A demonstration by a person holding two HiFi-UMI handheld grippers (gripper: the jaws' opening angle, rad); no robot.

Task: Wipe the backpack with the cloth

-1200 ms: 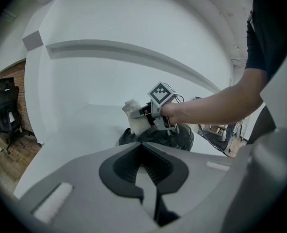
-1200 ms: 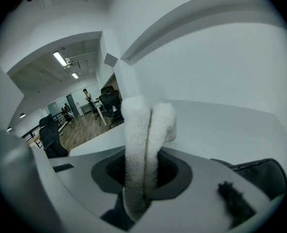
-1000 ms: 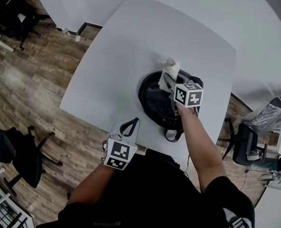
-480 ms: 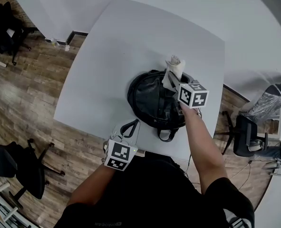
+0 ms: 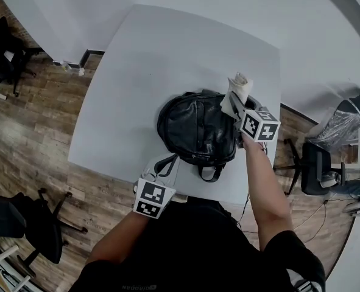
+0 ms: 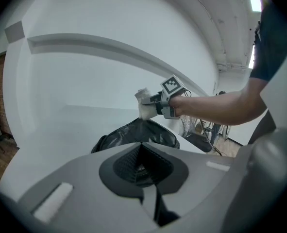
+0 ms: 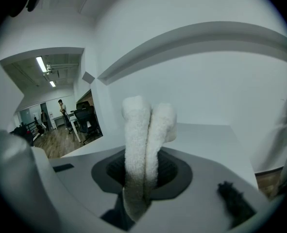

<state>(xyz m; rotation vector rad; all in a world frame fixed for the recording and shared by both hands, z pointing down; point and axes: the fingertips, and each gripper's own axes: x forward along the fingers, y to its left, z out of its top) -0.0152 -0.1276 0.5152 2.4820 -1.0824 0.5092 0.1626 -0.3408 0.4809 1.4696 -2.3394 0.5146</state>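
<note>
My right gripper (image 5: 233, 104) clamps the cloth (image 5: 239, 85) by the backpack (image 5: 195, 126); I'd press flat, then sweep. My left gripper (image 5: 167, 162), jaws together and empty, could steady it.

The backpack (image 5: 195, 129) lies on the table (image 5: 167, 53) toward its near right part, with the cloth (image 5: 238, 89) in the right hand-held gripper (image 5: 232, 106) at the backpack's 2 o'clock and the left hand-held gripper (image 5: 165, 164) near its 7 o'clock, at the table's near edge.
</note>
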